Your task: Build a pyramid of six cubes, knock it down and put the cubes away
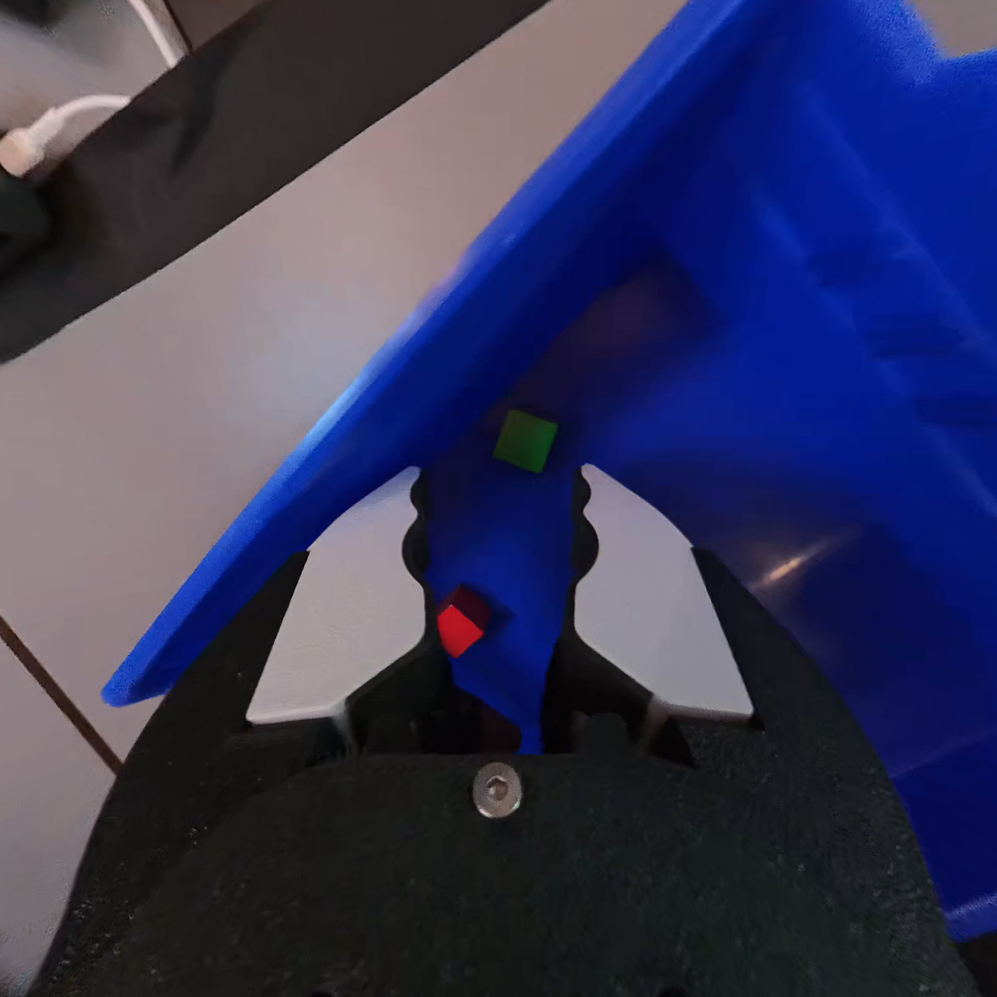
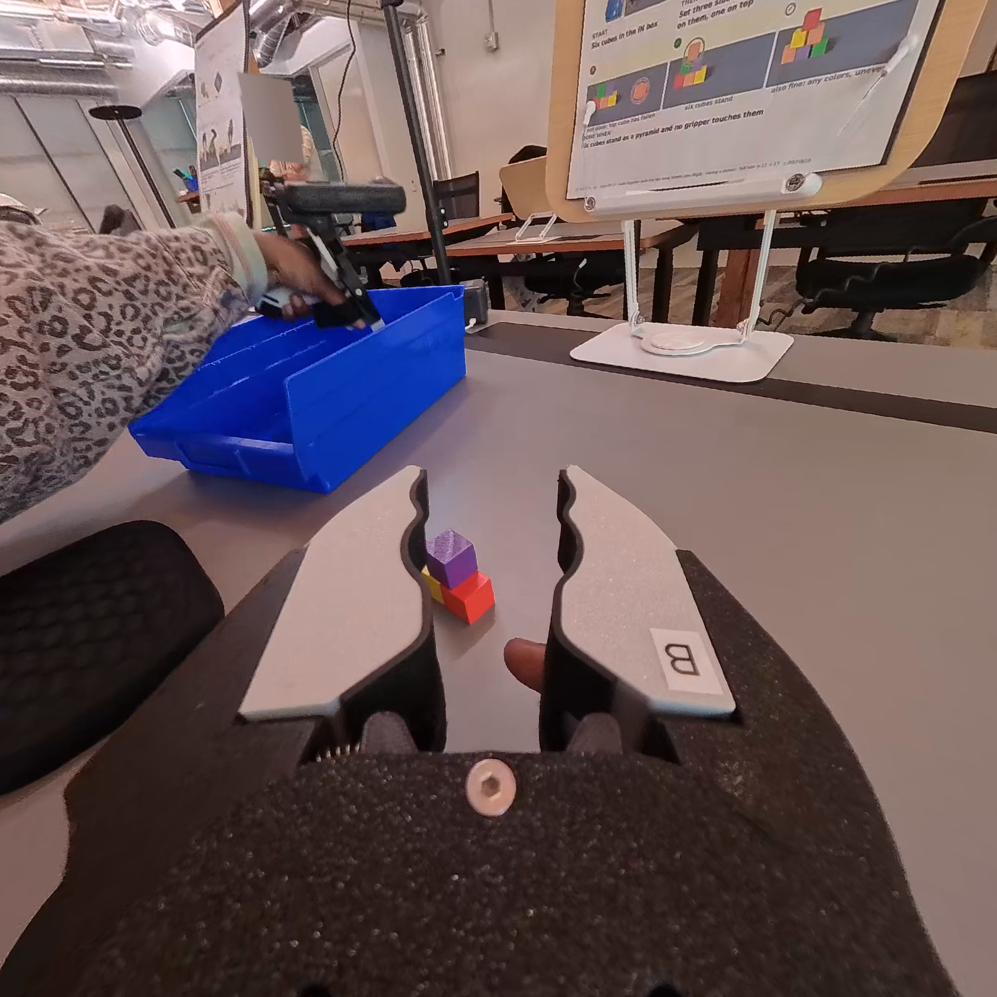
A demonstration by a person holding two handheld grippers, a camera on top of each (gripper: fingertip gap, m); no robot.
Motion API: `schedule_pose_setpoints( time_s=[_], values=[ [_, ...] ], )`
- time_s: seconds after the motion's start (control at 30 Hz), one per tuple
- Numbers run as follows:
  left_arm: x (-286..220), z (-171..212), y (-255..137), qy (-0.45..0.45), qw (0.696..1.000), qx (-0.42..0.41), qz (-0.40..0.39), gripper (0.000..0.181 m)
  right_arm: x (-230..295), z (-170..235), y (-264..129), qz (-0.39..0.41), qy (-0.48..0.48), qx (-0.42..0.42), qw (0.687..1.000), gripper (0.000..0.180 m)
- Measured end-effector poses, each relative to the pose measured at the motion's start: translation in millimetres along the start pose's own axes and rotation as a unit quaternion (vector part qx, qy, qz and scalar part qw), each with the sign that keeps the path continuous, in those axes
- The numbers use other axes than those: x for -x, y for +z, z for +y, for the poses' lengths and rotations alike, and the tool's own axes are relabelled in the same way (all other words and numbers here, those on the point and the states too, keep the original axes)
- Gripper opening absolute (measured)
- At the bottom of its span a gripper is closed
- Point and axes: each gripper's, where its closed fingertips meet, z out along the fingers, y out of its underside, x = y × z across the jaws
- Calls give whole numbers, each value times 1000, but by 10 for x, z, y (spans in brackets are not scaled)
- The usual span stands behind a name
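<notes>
In the left wrist view my left gripper (image 1: 499, 475) is open above the blue bin (image 1: 755, 377). A green cube (image 1: 525, 440) and a red cube (image 1: 459, 621) lie on the bin floor, both free of the fingers. In the right wrist view my right gripper (image 2: 492, 477) is open and held above the grey table (image 2: 701, 512). Below it a purple cube (image 2: 451, 557) sits on a red cube (image 2: 468, 598) and a yellow cube (image 2: 431, 587), the yellow one partly hidden by the left finger. The left gripper also shows far off (image 2: 372, 322), reaching into the bin (image 2: 323, 399).
A white stand (image 2: 682, 350) holding an instruction board (image 2: 744, 86) is at the table's back right. A black chair back (image 2: 97, 647) sits at the near left. A sleeved arm (image 2: 108, 323) crosses above the bin. A white cable (image 1: 59, 129) lies past the table's dark strip. Across from one pair of fingers to the other is roughly 45 cm. The purple cube (image 2: 451, 557) lies some 8 cm from my right tips, 35 cm from my left tips.
</notes>
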Motion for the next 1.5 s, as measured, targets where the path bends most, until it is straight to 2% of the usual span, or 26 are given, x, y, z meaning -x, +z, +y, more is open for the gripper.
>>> schedule_pose_setpoints(
  time_s=[0.13, 0.3, 0.37, 0.43, 0.6, 0.73, 0.87, 0.93, 1.03, 1.17, 1.23, 1.37, 1.43, 1.5],
  values=[
    [-66, -31, 108, -29, 999, -2, 28, 48, -20, -3, -10, 0, 6, -2, 1000, 46],
    [-91, 21, 202, 6, 999, 22, 30, 45, -25, -14, -9, 3, 13, -7, 1000, 45],
    [-105, 43, 253, 26, 999, 26, 34, 39, -38, -18, -12, 5, 16, -8, 1000, 45],
    [-140, 96, 281, 42, 997, 39, 43, 22, -47, -18, -16, 5, 20, -9, 1000, 44],
    [-262, 81, 128, 58, 996, 22, 59, 22, -58, -14, -17, 5, 27, -9, 1000, 43],
    [-425, 13, -153, 67, 994, -35, 75, 22, -37, 4, -1, 1, 18, -3, 1000, 42],
    [-798, -73, -620, 79, 976, -155, 129, 22, -15, 17, 5, -4, 13, 2, 1000, 40],
    [-1077, -78, -928, 86, 952, -232, 178, 22, 7, 25, 3, -11, 11, 5, 1000, 39],
    [-1507, -6, -1431, 87, 895, -350, 264, 21, 54, 42, 25, -25, 3, 13, 1000, 39],
    [-1963, 205, -2057, 87, 790, -493, 355, 21, 184, 53, 40, -61, -5, 28, 998, 37],
    [-2173, 343, -2338, 81, 728, -551, 400, 21, 415, -35, 62, -120, 24, 30, 992, 36],
    [-2588, 649, -2742, 76, 614, -619, 484, 21, 1081, -563, 69, -275, 71, -15, 959, 36],
    [-2757, 763, -2824, 71, 577, -630, 515, 21, 1349, -828, 83, -324, 67, -34, 943, 36],
    [-2886, 830, -2834, 66, 558, -631, 535, 21, 1590, -1009, 119, -357, 46, -40, 932, 36]
  ],
)
